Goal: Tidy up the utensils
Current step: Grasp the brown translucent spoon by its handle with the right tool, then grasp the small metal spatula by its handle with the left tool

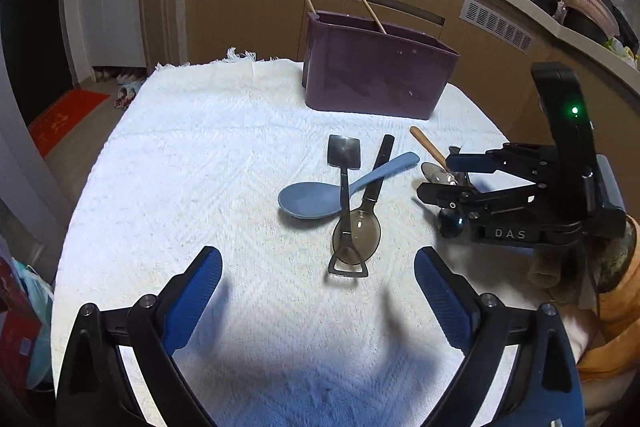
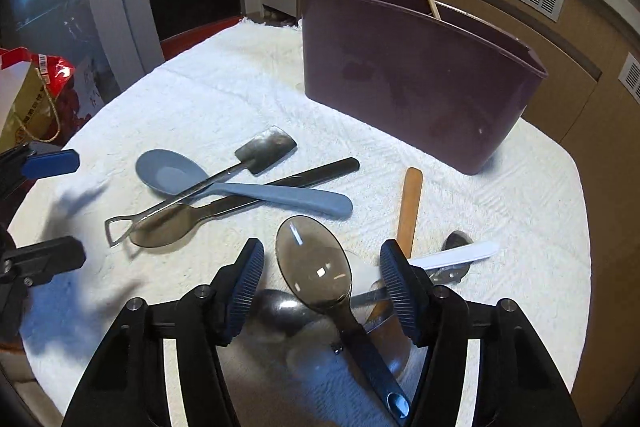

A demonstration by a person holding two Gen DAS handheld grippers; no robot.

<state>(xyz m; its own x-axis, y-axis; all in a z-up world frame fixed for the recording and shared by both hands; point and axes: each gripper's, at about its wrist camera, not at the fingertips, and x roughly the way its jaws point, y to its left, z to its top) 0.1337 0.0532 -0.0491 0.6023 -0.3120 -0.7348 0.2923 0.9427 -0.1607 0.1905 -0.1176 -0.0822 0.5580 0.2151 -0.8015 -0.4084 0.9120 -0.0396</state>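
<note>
The left tongs [image 1: 318,291] are held low and level, pointed forward, with both blue-padded fingers [image 1: 192,301] spread wide apart; nothing is gripped between them. The right tongs [image 2: 322,287] are likewise held open, the ribbed pads [image 2: 394,287] set well apart and nothing clamped. In the left wrist view, the right tongs [image 1: 434,179] are seen ahead and to the right of the left tongs, turned sideways so that their fingers point leftward, close to the desk. A hand in an orange sleeve [image 1: 616,311] is seen behind them.
</note>
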